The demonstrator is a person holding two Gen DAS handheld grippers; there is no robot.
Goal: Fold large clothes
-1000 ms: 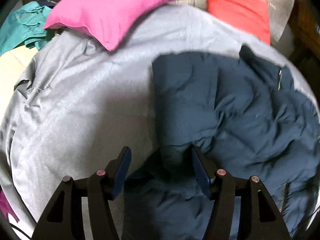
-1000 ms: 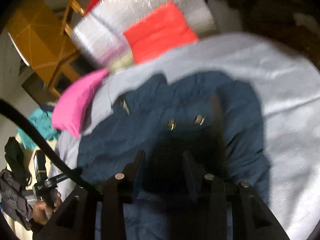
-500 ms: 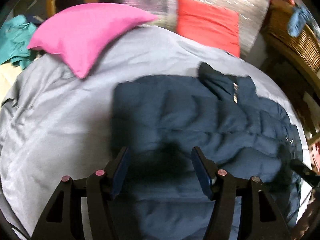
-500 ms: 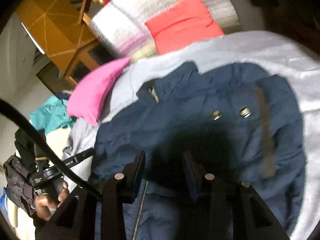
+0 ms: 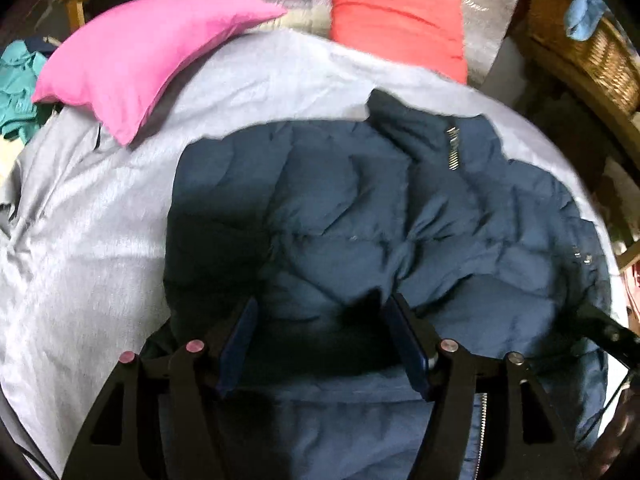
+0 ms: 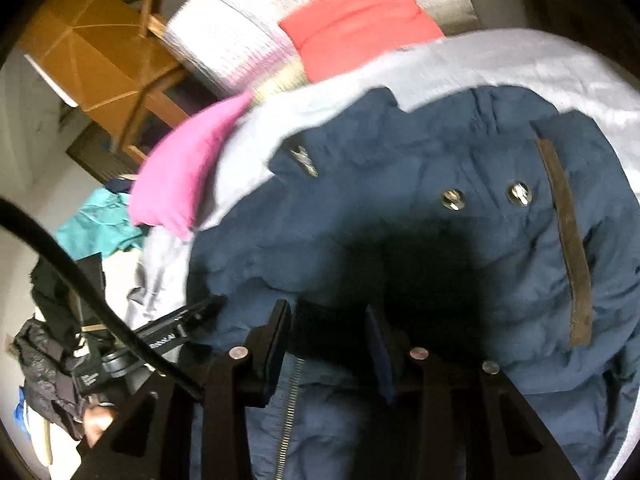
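Observation:
A navy quilted jacket (image 5: 380,216) lies spread on a bed with a grey sheet (image 5: 100,220); its collar and zip point to the far right. My left gripper (image 5: 320,312) is open just above the jacket's near part, with nothing between its fingers. In the right wrist view the jacket (image 6: 460,208) shows two metal snaps and a brown strip. My right gripper (image 6: 328,320) is open over the jacket's near edge by the front zip, with nothing held. The left gripper's tip (image 6: 180,320) shows at the jacket's left edge.
A pink pillow (image 5: 140,52) and a red pillow (image 5: 400,16) lie at the head of the bed against a silver padded panel. A wicker basket (image 5: 592,36) stands at the far right. Teal clothes (image 6: 96,228) and a wooden chair (image 6: 100,52) are left of the bed.
Both grippers have drawn back and risen from the jacket, so more of it shows. The jacket now lies flatter and wider on the sheet. Both stayed open.

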